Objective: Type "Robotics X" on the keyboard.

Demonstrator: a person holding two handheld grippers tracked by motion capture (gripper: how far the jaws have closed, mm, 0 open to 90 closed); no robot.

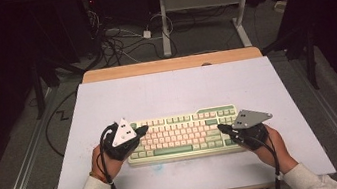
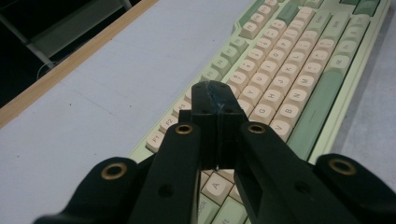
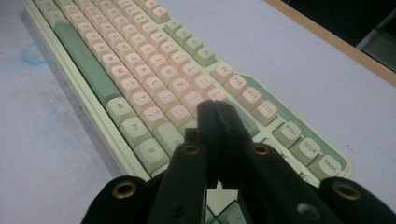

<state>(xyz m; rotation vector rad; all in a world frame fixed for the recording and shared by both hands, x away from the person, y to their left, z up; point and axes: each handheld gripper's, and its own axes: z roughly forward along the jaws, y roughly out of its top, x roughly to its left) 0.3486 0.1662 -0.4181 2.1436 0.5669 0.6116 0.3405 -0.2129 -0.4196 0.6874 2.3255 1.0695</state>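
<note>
A: Start at the left of the high view. What is the left gripper doing?

B: Its jaws are pressed together with nothing between them. The tip hangs over the left end of the keyboard, which lies in the lower middle of the frame on the pale table. In the left gripper view the closed tip sits above the letter rows at the centre of the picture, with the G and B keys just to its right.

A: And at the right side?

B: The right gripper is also pinched shut and empty, and points in over the right end of the keyboard. In the right gripper view its tip is at mid-frame, over the keys just short of the function row.

A: What could go wrong from here?

B: I judge that the closed tips are wider than a single keycap, so a press that lands off centre could catch two keys at once. A slanted push could also slide the keyboard across the smooth table. The cable trailing from each gripper could drag over the near rows.
</note>
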